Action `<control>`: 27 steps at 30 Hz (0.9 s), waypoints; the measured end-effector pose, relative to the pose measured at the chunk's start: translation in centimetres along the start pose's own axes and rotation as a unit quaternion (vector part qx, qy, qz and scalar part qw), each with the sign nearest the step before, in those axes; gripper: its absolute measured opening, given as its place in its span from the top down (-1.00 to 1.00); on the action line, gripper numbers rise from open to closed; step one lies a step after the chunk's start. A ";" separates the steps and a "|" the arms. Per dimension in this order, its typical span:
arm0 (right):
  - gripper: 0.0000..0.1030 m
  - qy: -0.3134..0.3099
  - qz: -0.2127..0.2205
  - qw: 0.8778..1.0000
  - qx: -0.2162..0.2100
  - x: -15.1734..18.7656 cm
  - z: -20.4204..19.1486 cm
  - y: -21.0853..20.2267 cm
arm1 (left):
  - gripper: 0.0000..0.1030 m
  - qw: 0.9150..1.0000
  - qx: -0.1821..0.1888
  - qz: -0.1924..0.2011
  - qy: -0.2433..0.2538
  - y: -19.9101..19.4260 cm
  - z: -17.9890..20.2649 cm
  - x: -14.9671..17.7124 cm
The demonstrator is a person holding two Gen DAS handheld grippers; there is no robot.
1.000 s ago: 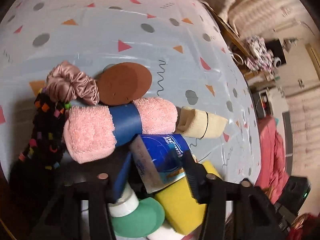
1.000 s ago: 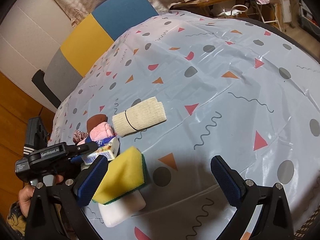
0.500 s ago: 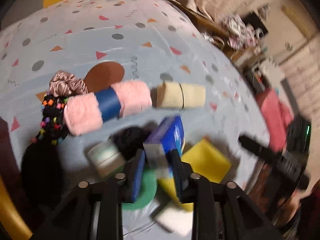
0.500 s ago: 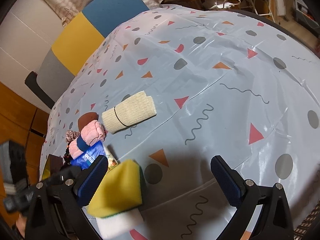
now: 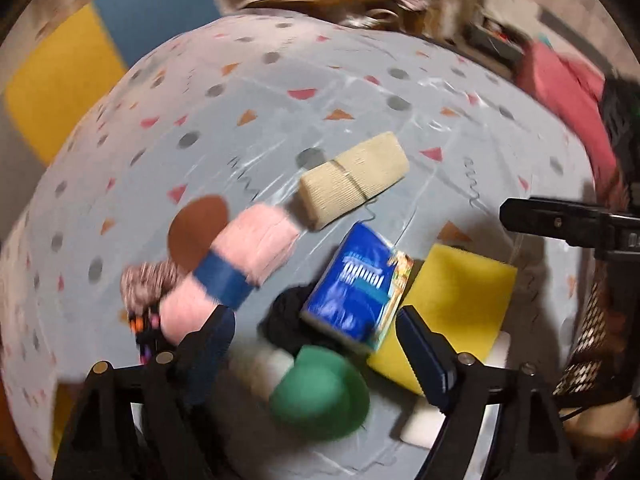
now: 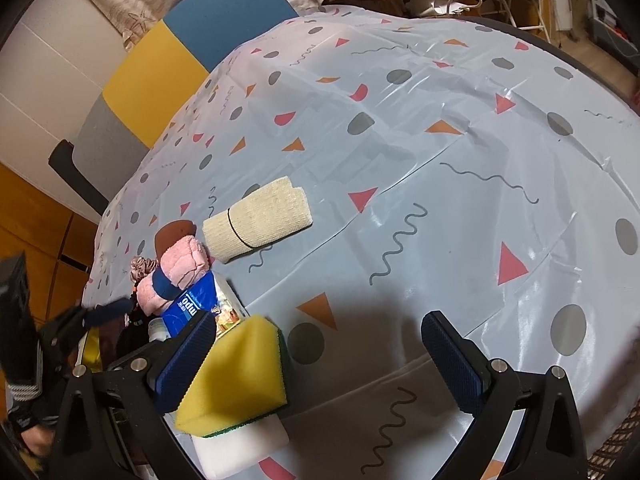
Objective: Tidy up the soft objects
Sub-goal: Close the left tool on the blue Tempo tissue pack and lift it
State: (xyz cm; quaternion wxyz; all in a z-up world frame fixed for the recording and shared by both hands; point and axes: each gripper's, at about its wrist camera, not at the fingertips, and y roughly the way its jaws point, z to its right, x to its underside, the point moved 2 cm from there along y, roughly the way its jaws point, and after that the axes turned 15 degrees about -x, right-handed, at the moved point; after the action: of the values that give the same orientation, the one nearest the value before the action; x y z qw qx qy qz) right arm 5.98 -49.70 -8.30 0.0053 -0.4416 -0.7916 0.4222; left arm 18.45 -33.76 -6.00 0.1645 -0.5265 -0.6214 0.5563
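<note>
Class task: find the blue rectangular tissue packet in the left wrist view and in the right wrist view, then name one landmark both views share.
Left wrist view: blue rectangular tissue packet, lower centre, above the open fingers.
Right wrist view, lower left, partly hidden.
Shared landmark: beige rolled cloth with a black band.

blue packet [image 6: 191,305]: upside-down "mpo"

The desk [image 6: 440,160] wears a pale blue patterned cloth. Beyond the desk's far edge stands a chair [image 6: 192,52] with yellow, blue and grey panels.
</note>
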 end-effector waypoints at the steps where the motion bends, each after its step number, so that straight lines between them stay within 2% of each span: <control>1: -1.00 -0.002 -0.002 1.000 0.000 0.0 -0.1 0.1 | -0.77 1.000 0.001 0.003 0.019 0.2 0.5 -0.3; 2: -1.00 -0.002 -0.002 1.000 0.000 0.1 -0.1 0.1 | -0.84 0.999 0.004 -0.001 0.044 0.7 1.1 -0.7; 5: -1.00 0.000 -0.004 1.000 -0.005 0.1 -0.1 0.2 | -0.85 0.994 0.004 -0.011 0.106 1.9 2.7 -1.1; 7: -1.00 0.002 -0.005 1.000 -0.007 0.1 0.0 0.2 | -0.85 0.992 -0.001 -0.018 0.122 2.8 3.3 -1.3; 9: -1.00 0.003 -0.006 1.000 -0.009 0.1 0.0 0.3 | -0.77 0.994 0.016 -0.026 0.106 3.6 3.0 -1.7; 11: -1.00 0.001 -0.009 1.000 -0.009 0.1 -0.1 0.3 | -0.36 0.994 0.040 -0.037 0.091 4.2 2.4 -1.8; 12: -1.00 0.000 -0.010 1.000 -0.008 0.1 -0.1 0.4 | -0.33 0.994 0.049 -0.040 0.085 4.3 2.3 -1.8; 14: -1.00 -0.001 -0.011 1.000 -0.004 0.2 -0.1 0.4 | -0.12 0.994 0.068 -0.043 0.068 4.4 1.6 -1.4; 18: -1.00 0.010 -0.010 1.000 -0.006 0.1 0.3 0.4 | -0.02 0.995 0.083 -0.038 0.032 3.9 0.6 -0.3; 19: -1.00 0.012 -0.011 1.000 -0.007 0.1 0.3 0.4 | 0.07 0.996 0.081 -0.034 0.025 3.4 0.6 0.0; 22: -1.00 0.014 -0.014 1.000 -0.019 0.2 0.1 0.6 | 0.12 0.994 0.103 -0.019 -0.035 2.6 -0.8 0.6; 27: -1.00 0.022 -0.033 0.999 -0.036 0.4 0.1 1.3 | 0.17 0.992 0.094 0.007 -0.087 1.1 -1.9 2.2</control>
State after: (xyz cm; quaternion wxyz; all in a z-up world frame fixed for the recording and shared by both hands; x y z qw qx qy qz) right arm 6.56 -49.17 -9.39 0.0213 -0.4247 -0.8199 0.3834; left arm 19.59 -31.14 -7.14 0.1547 -0.4626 -0.5751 0.6568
